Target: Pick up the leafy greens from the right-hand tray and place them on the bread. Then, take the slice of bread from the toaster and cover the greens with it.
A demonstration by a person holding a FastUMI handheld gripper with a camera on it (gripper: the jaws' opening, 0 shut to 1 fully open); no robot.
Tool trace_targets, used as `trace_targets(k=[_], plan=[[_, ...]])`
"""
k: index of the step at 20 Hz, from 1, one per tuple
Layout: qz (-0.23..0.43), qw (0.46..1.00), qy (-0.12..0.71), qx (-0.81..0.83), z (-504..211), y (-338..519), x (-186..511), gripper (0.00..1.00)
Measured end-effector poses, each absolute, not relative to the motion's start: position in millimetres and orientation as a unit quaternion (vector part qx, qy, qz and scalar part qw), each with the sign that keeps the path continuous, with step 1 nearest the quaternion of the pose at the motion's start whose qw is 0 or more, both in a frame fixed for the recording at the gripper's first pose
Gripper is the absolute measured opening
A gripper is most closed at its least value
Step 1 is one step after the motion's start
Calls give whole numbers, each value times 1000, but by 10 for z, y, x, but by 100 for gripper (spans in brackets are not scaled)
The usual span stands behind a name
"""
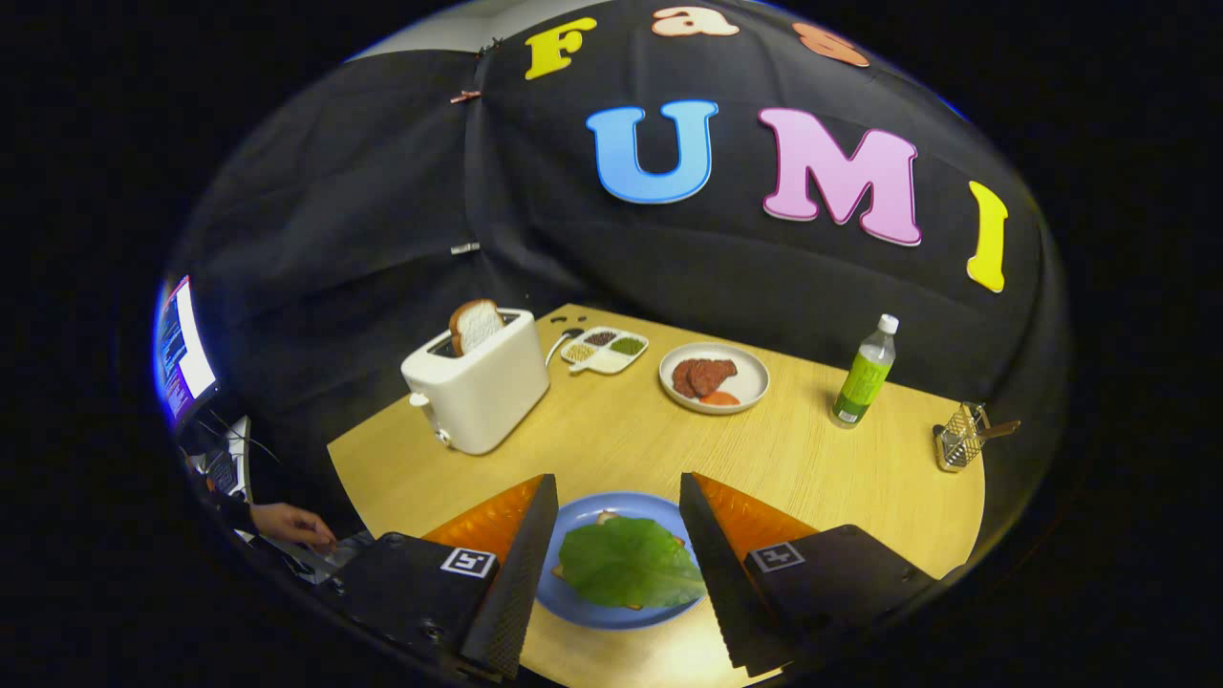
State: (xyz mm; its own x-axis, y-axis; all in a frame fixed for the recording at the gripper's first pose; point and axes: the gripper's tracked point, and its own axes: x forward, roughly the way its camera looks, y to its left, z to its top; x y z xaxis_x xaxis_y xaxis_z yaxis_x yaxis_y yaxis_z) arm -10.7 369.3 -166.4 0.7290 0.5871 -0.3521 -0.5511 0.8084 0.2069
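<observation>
A green leaf (626, 564) lies flat on a slice of bread, whose edges peek out under it, on a blue plate (611, 511). My gripper (616, 502) hovers above that plate, open, with the leaf showing in the gap between its fingers and nothing held. Beyond the fingers to the left stands a white toaster (478, 387) with a bread slice (475, 325) sticking up out of its slot. A white tray (715, 377) further back holds reddish slices and an orange piece.
A small divided dish (605, 349) of seasonings sits behind the toaster. A green bottle (865, 373) stands to the right, with a wire holder (960, 440) near the table's right edge. A person's hand (291, 524) rests on a keyboard below a lit screen (182, 349) at the left.
</observation>
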Motion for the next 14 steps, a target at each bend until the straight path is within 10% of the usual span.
trace_targets(k=[14], plan=[[373,909,184,33,-849,4901,241,82]])
